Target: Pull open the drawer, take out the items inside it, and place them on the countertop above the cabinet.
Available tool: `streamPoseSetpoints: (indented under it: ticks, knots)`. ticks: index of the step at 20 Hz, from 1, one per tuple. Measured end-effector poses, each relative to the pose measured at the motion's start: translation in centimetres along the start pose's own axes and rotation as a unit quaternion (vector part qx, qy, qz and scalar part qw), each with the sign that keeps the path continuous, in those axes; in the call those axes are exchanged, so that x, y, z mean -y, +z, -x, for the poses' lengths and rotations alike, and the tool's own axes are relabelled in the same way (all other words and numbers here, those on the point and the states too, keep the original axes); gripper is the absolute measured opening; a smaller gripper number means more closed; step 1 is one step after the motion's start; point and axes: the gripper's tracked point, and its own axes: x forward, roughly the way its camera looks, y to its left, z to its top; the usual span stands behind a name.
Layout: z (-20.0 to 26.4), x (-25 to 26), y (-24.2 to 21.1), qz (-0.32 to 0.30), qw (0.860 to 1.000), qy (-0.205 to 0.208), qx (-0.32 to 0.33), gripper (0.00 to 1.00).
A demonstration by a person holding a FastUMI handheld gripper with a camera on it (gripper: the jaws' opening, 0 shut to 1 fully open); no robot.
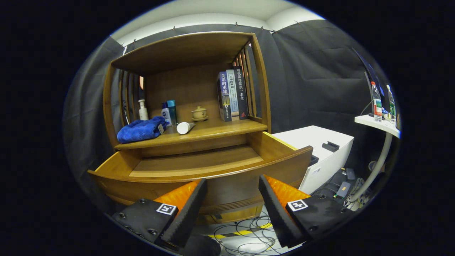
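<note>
The gripper (233, 209) is hovering with jaws apart and empty, low centre of frame. The drawer (199, 167) is standing open just beyond them, looking empty; blue cloth (140, 129) and tube (185, 127) are lying above on the bench (220, 128).

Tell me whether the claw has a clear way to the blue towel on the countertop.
Probably yes. The claw is open and holds nothing, low in front of the open drawer. The blue towel lies beyond it at the countertop's front edge, nothing before it; the claw must rise over the drawer front.
</note>
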Motion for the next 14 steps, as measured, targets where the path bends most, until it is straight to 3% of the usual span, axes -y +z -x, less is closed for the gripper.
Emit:
streamPoseSetpoints:
  ticks: [14]
  knots:
    - [-9.0, -2.1, 2.4, 0.007, 1.0, -0.001, -0.008, 0.97]
